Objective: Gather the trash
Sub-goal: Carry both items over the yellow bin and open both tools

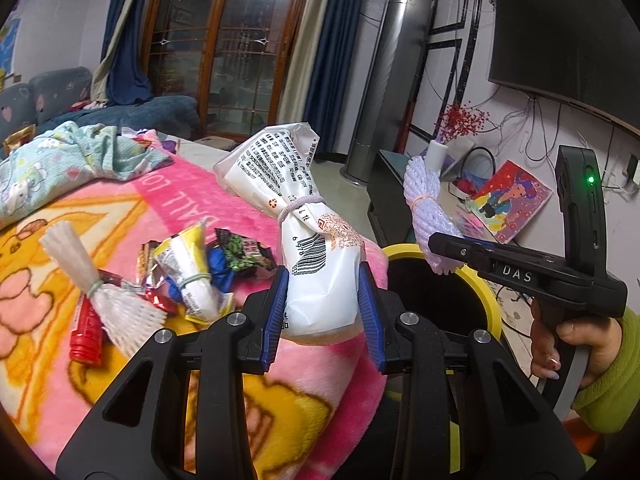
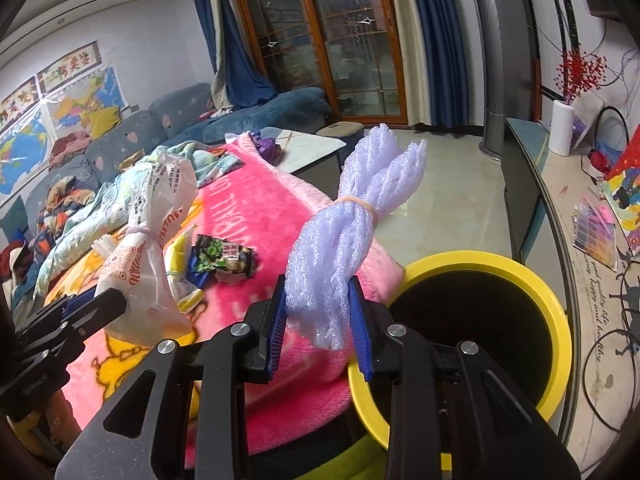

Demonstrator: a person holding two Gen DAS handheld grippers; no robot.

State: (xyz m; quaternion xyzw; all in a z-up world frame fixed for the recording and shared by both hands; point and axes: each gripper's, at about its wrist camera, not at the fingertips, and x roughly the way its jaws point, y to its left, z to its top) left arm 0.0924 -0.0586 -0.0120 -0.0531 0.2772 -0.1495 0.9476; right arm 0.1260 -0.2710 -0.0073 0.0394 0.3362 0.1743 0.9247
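- White foam net (image 1: 106, 300), tied with a band, lies far to the left of the yellow-rimmed bin (image 2: 480, 264) on the pink blanket (image 1: 208, 208), with a red marker (image 1: 86, 332) touching its flared end; both are not yet collected.
- A cluster of wrappers (image 1: 200, 272) lies nearer the bin on the same blanket: a yellow-and-white packet, a blue scrap and a dark snack packet, close together, probably so they can be picked one by one.
- Left gripper (image 1: 323, 300) has its blue pads pressed on the lower end of a white printed bag (image 1: 304, 216), knotted at the waist with a band. The bag stands upright above the blanket, just left of the bin's rim, held low so the bulk clears the jaws on release.
- The bin stands at the blanket's edge, mouth open and dark inside, placed within reach of both hands.
- Right gripper (image 2: 322, 320) is clamped on the base of a lilac foam net bundle (image 2: 352, 224), also banded, raised beside the bin's near rim; it looks ready to be carried over the opening and dropped.
- A hand (image 1: 576, 340) in a green sleeve grips that tool's handle, right of the bin.
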